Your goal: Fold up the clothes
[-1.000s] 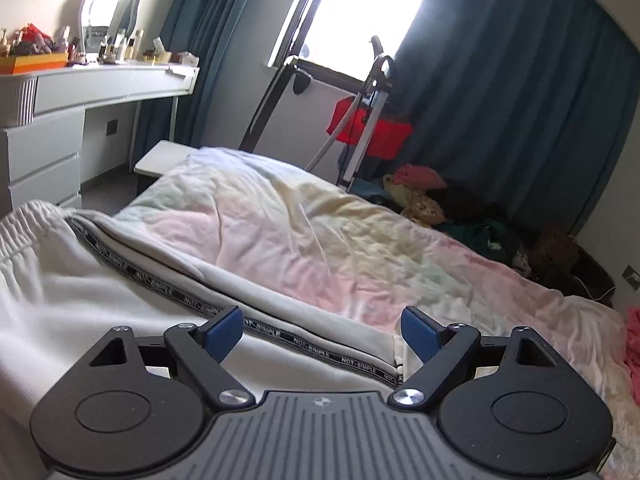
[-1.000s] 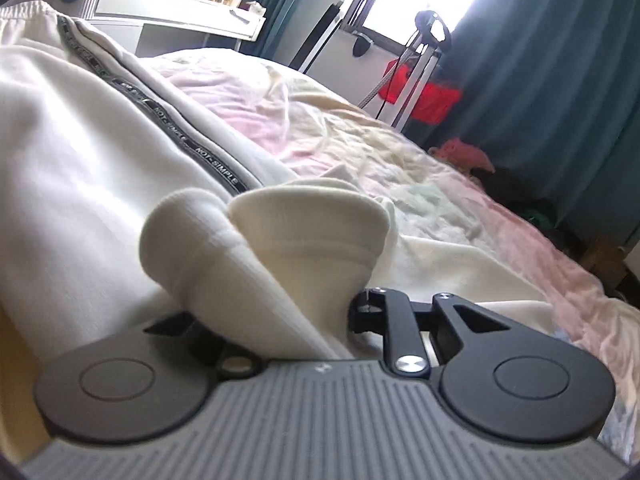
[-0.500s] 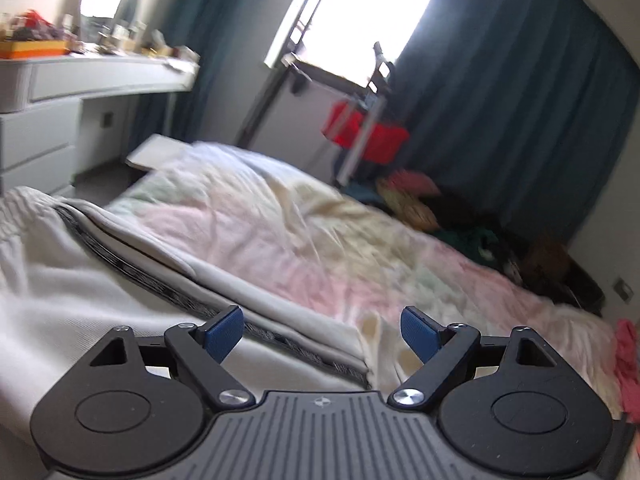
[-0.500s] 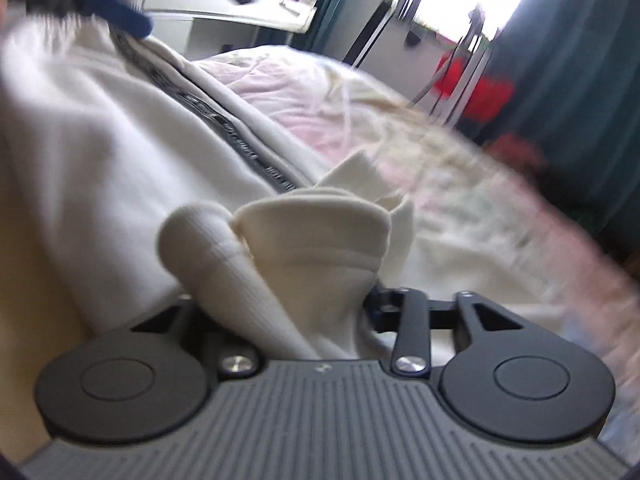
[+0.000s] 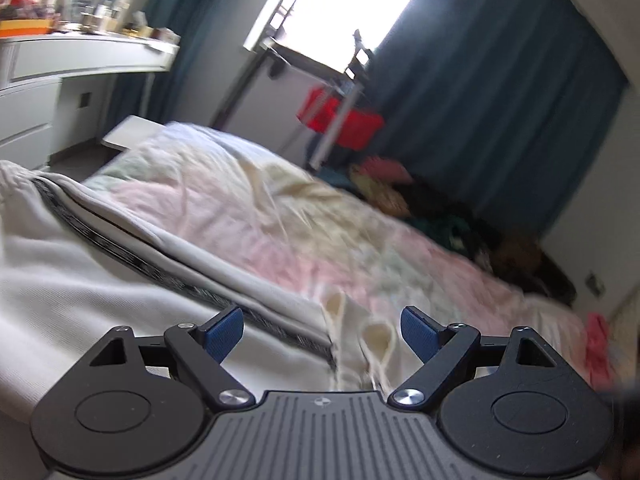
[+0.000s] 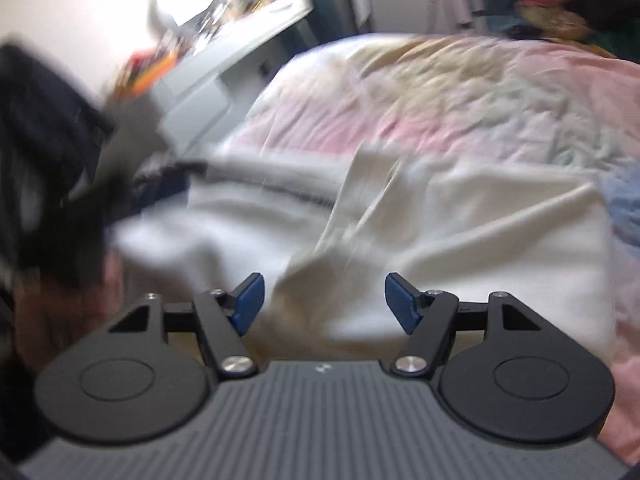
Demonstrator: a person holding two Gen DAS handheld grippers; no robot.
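Pastel bedspread point(image 5: 304, 232) under cream track pants point(image 6: 460, 220), your left gripper point(image 5: 322, 330) spread wide and empty, your right gripper point(image 6: 324, 300) opening, pads clear of cloth.

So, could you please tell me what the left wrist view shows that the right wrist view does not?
Only the left wrist view shows the bright window, the dark teal curtain and the left claw, open with nothing between its pads.

Only the right wrist view shows the right claw, its jaws opening and clear of the fabric, a blurred dark shape at the left edge, and the garment's far folded edge.

Both show the cream garment with its dark printed stripe, the pastel bedspread and the white dresser.
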